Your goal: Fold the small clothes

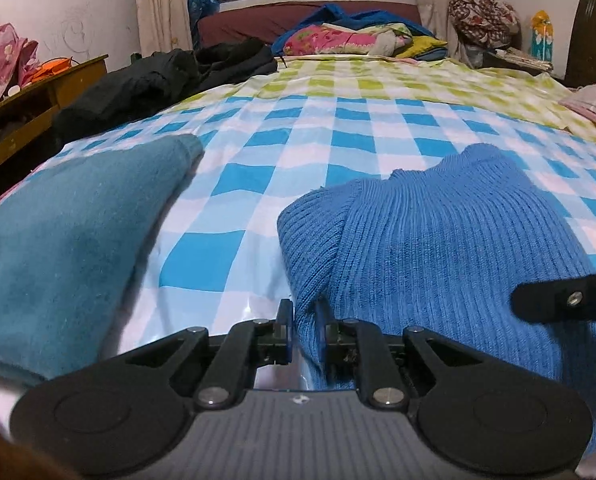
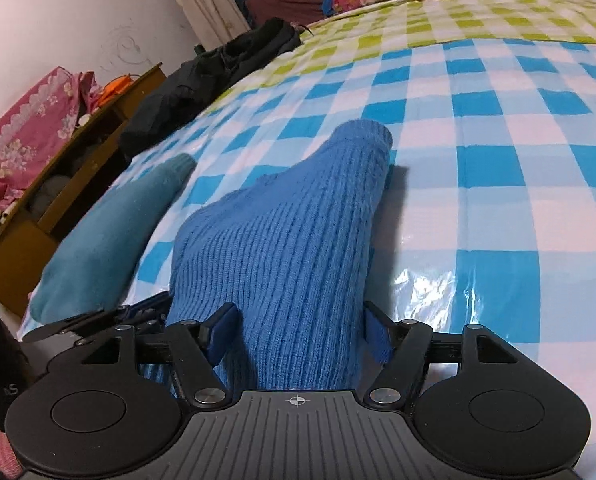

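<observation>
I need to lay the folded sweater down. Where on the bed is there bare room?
Free: the checkered sheet between the teal garment and the blue ribbed sweater, and the wide patch beyond and right of the sweater. Crowded: the black clothes along the left edge and the bedding pile at the head.

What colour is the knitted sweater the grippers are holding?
Bright blue, with ribbed knit lines. The sweater shows best in the right wrist view.

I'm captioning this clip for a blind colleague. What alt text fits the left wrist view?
The left claw is pinched shut on the near edge of a blue ribbed sweater lying on a blue-and-white checked bedcover. A folded teal garment lies to its left, and part of the right claw reaches in over the sweater from the right.
</observation>
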The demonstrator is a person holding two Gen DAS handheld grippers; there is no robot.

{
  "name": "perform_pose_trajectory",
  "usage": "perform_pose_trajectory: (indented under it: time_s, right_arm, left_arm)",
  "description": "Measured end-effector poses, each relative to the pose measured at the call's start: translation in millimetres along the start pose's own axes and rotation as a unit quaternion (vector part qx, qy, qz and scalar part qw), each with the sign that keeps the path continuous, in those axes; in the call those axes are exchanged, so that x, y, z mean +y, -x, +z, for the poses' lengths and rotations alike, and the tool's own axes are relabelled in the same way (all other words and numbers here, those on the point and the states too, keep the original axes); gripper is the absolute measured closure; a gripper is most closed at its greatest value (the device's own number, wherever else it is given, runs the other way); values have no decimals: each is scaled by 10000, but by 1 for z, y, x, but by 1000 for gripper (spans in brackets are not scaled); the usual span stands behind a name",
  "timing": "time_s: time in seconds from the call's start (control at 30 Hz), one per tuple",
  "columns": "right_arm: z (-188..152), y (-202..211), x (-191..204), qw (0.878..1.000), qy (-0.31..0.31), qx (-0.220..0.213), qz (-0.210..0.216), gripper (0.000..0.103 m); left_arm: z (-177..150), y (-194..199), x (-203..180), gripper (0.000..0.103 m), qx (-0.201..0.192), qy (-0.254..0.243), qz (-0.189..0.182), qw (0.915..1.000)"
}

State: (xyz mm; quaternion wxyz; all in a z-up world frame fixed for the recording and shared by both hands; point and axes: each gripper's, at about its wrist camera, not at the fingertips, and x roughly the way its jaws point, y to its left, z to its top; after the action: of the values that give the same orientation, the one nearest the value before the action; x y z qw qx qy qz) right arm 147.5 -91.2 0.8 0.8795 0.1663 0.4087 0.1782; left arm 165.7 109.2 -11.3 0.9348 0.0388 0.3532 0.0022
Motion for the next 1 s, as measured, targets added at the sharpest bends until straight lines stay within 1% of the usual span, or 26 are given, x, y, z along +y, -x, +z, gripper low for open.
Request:
perform_pose_trajectory:
  time_s: [0.07,0.13,0.2,0.27,0.3,0.37,0.4,0.47,0.5,0.57,0.67,0.73,0.77,0.9,1.0]
  right_arm:
    - [-1,-8,1,9998,-106,144,10,38]
    - [1,-11,3,9996,-184,208,21,52]
    - [4,-5,6,9997,-129,202,55,59]
    - [5,2,7,9997,46,226,25,62]
    - [4,5,6,9996,97,260,-5,63]
    - [0,10,2,9995,115,286,-49,64]
    - [-2,14,-1,9995,109,283,-91,64]
    - [-5,25,-8,9995,65,252,-204,64]
    - [-6,32,-13,9994,27,225,-272,64]
    - [-8,44,-27,9991,-135,211,-332,64]
    - [-9,50,-41,9986,-381,280,-255,61]
    - [-10,54,-40,9988,-335,232,-280,57]
    - [-10,58,-38,9990,-289,168,-313,57]
    - [-10,68,-30,9990,-21,-30,-437,57]
    - [-12,71,-28,9979,179,-80,-621,56]
  left_arm:
    - [0,1,-2,81,6,-74,28,10000]
    - [-1,3,0,81,39,-10,-14,10000]
    - [-1,3,2,83,91,186,-137,9997]
    - [-1,2,-3,90,97,158,-230,9996]
    - [-3,3,-10,90,89,76,-247,9996]
    - [-4,4,-20,90,101,-28,-332,9994]
    - [-4,5,-26,91,128,-51,-443,9989]
    - [-6,7,-37,90,210,-74,-779,9967]
    - [-6,9,-43,90,195,-170,-859,9960]
    - [-4,10,-49,90,176,-230,-915,9954]
    - [4,16,-48,90,154,-70,-952,9953]
    - [9,26,-45,90,28,12,-981,9952]
    - [13,30,-44,90,-50,21,-978,9952]
    - [20,35,-54,90,-289,-283,-822,9958]
    - [21,36,-54,90,-260,-179,-1014,9943]
